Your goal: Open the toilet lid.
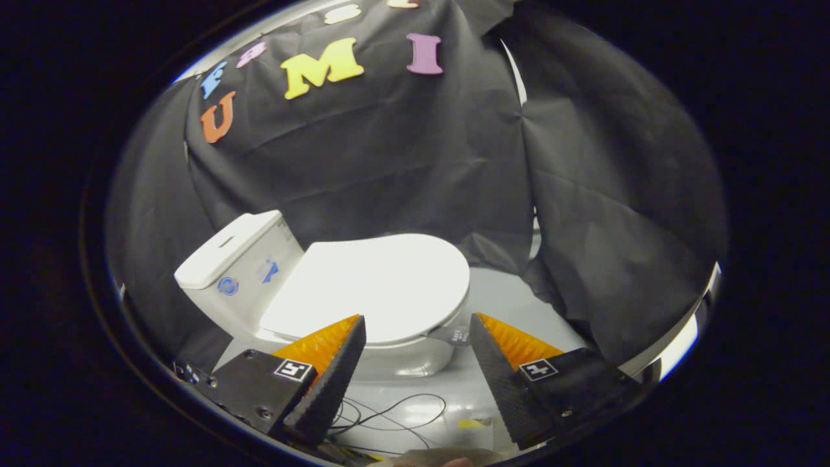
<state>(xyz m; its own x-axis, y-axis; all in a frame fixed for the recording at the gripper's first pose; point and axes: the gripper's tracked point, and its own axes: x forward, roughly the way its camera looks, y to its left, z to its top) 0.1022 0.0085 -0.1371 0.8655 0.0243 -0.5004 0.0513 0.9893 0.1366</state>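
White toilet lid [379,285] beyond spread gripper [418,323]

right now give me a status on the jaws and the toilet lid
Gripper open, jaws apart, holding nothing. White plastic toilet lid down flat, just ahead of the fingertips. Thin black cable on floor below, clear of the lid.

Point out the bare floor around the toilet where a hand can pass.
Bare grey floor lies beside the closed toilet lid, between the bowl and the black cloth wall. Below the bowl, between the open gripper fingers, thin black cables and a yellow tape mark crowd the floor. The tank sits close against the cloth.
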